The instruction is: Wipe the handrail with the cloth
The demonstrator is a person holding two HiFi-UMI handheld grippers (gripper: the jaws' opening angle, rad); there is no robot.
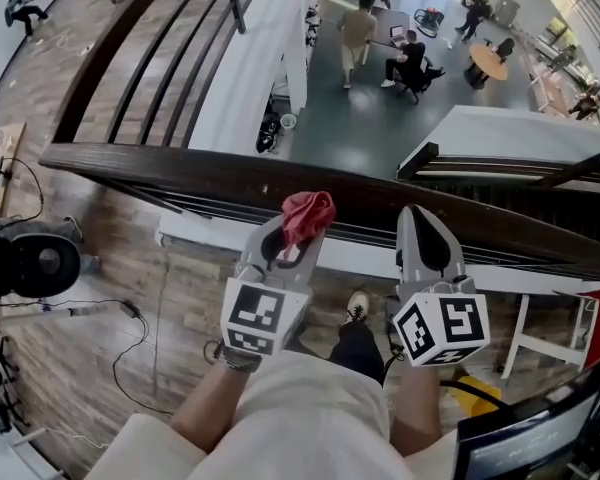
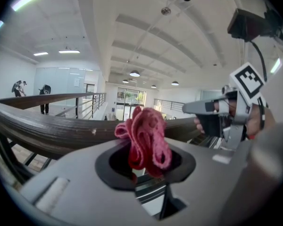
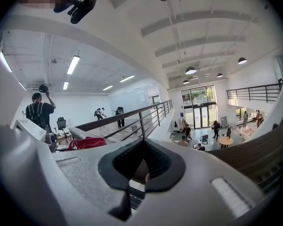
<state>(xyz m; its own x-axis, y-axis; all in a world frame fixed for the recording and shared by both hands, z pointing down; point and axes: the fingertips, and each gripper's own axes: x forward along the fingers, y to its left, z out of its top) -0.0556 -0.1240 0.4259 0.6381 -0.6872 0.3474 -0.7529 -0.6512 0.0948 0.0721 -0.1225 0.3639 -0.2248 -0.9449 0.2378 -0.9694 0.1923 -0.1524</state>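
left gripper jaws clamp the cloth near the handrail; right gripper jaws together.

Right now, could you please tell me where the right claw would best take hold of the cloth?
Probably the loose bunch of the cloth that sticks out past the left claw, approached from the side where the right claw sits: the lower folds are pinched in the left claw's jaws, leaving only that crumpled end free.
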